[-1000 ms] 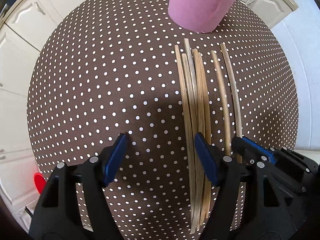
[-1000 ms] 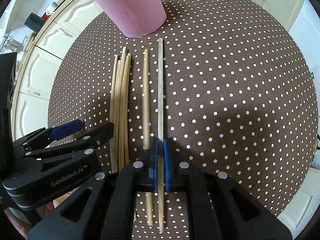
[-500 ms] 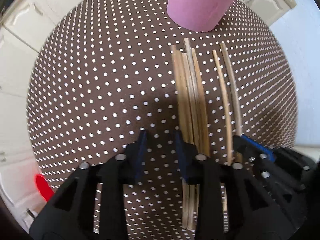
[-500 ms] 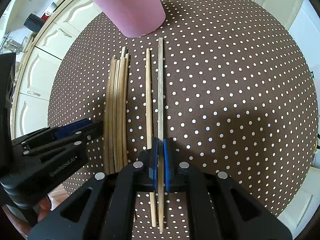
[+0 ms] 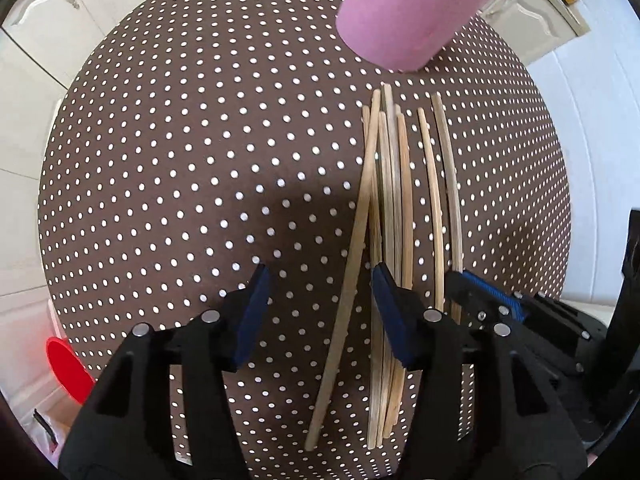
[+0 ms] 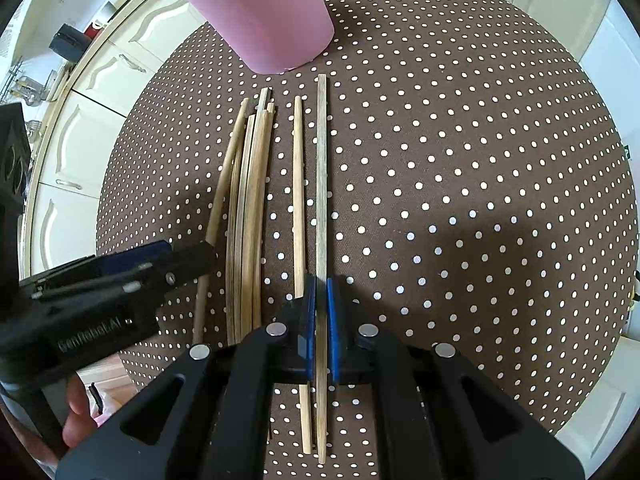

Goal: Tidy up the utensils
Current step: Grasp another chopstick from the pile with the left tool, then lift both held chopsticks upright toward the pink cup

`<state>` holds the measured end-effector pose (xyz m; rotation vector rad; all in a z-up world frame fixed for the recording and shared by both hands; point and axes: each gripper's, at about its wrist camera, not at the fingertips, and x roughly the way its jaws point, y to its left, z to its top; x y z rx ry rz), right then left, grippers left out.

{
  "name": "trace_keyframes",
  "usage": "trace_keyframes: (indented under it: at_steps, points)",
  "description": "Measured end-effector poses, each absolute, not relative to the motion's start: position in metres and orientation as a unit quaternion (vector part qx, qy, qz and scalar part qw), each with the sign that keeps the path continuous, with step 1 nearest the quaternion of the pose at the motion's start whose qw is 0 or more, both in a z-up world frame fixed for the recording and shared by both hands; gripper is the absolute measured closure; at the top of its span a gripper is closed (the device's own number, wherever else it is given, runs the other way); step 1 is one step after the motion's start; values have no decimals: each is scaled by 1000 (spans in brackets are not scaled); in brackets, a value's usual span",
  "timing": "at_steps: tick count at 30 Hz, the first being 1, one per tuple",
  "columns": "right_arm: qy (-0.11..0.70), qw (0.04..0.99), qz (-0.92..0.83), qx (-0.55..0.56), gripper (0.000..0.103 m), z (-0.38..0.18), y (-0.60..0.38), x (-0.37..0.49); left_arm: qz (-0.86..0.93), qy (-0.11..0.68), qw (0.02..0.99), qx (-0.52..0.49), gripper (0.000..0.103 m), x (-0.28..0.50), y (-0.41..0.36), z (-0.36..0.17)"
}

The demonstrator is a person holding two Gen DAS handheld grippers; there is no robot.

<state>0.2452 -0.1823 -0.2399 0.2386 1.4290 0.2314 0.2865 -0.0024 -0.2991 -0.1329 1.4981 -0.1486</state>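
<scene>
Several wooden chopsticks (image 5: pixel 394 200) lie in a bundle on a round table with a brown white-dotted cloth (image 5: pixel 180 160). One chopstick (image 5: pixel 352 256) has splayed left out of the bundle and runs between the open jaws of my left gripper (image 5: pixel 318 312). My right gripper (image 6: pixel 320 320) is shut on the rightmost chopstick (image 6: pixel 321 168); it also shows in the left wrist view (image 5: pixel 450 184). Another single chopstick (image 6: pixel 298 200) lies just left of it. A pink cup (image 6: pixel 264 12) stands upright beyond the far ends; it also shows in the left wrist view (image 5: pixel 408 8).
White kitchen cabinets (image 6: pixel 100 80) surround the table. A red object (image 5: pixel 66 368) sits below the table's left edge. The left gripper (image 6: pixel 100 292) shows at the left of the right wrist view. The cloth to the right of the chopsticks (image 6: pixel 480 200) is bare.
My left gripper went from open to nearly shut and has opened again. One chopstick has splayed left out of the bundle. My right gripper has stayed shut on its chopstick.
</scene>
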Motion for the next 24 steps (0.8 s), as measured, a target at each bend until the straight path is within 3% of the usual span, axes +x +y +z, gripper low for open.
trace_keyframes:
  at_steps: [5, 8, 12, 24]
  points:
    - [653, 742, 108, 106, 99, -241, -182, 246, -54, 675, 735, -36, 52, 260, -13, -318]
    - [653, 742, 109, 108, 99, -241, -182, 247, -27, 666, 745, -1, 78, 249, -15, -322]
    - [652, 743, 110, 107, 98, -241, -182, 248, -30, 662, 749, -14, 95, 243, -5, -323]
    - [636, 754, 117, 119, 99, -227, -183, 248, -40, 655, 754, -19, 96, 237, -8, -317]
